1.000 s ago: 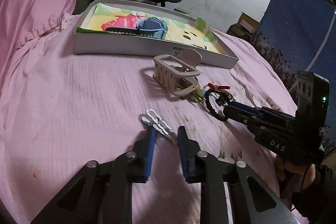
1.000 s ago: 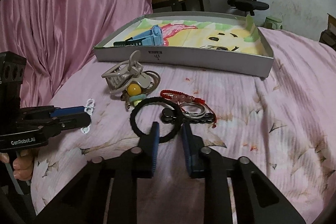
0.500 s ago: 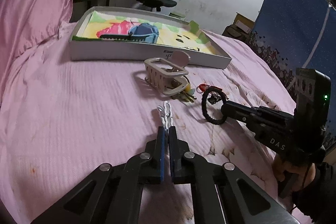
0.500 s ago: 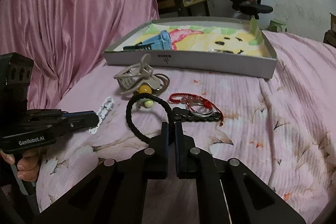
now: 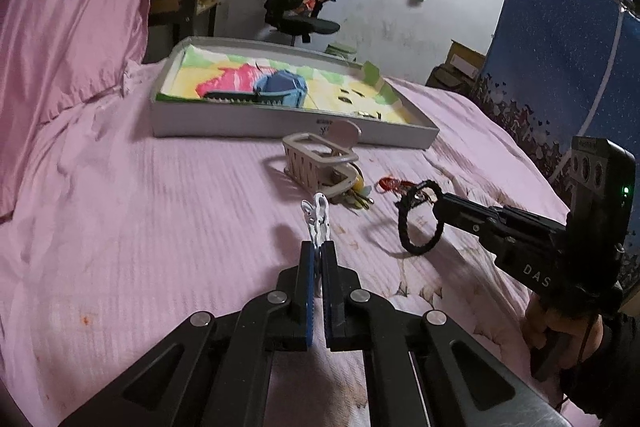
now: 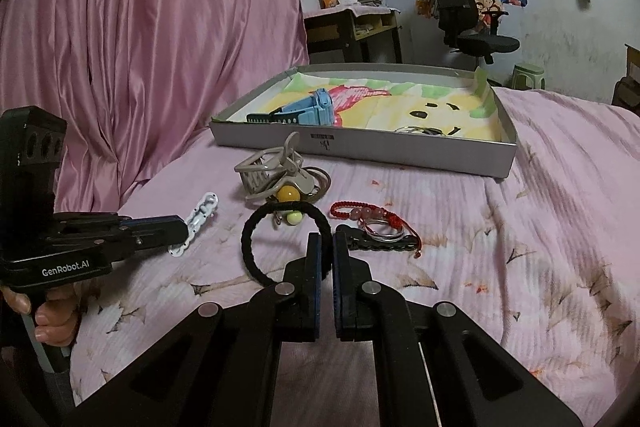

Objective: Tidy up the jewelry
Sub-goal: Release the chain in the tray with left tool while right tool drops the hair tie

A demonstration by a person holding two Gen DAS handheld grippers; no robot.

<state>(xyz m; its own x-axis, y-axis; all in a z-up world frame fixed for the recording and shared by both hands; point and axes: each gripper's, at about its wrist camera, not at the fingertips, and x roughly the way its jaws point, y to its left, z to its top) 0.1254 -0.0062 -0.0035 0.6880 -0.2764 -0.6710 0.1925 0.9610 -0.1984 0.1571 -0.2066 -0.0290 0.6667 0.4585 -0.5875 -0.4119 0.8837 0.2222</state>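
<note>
Left wrist view: left gripper (image 5: 319, 259) pinched white clip (image 5: 317, 215), long axis pointing ahead.
Right wrist view: right gripper (image 6: 325, 247) clamped black braided loop (image 6: 280, 241), lifted off bed (image 6: 540, 227).
Beyond: tray (image 6: 360, 147) lay straight ahead of both grippers.

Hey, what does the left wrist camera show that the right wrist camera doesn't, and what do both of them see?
Only the left wrist view shows the blue starry panel at the bed's side. Only the right wrist view shows the metal rings beside the red bracelet, and a green stool. Both show the gray box, the blue watch inside it, the white clip in the left hand-held gripper and the black band in the right hand-held gripper.
</note>
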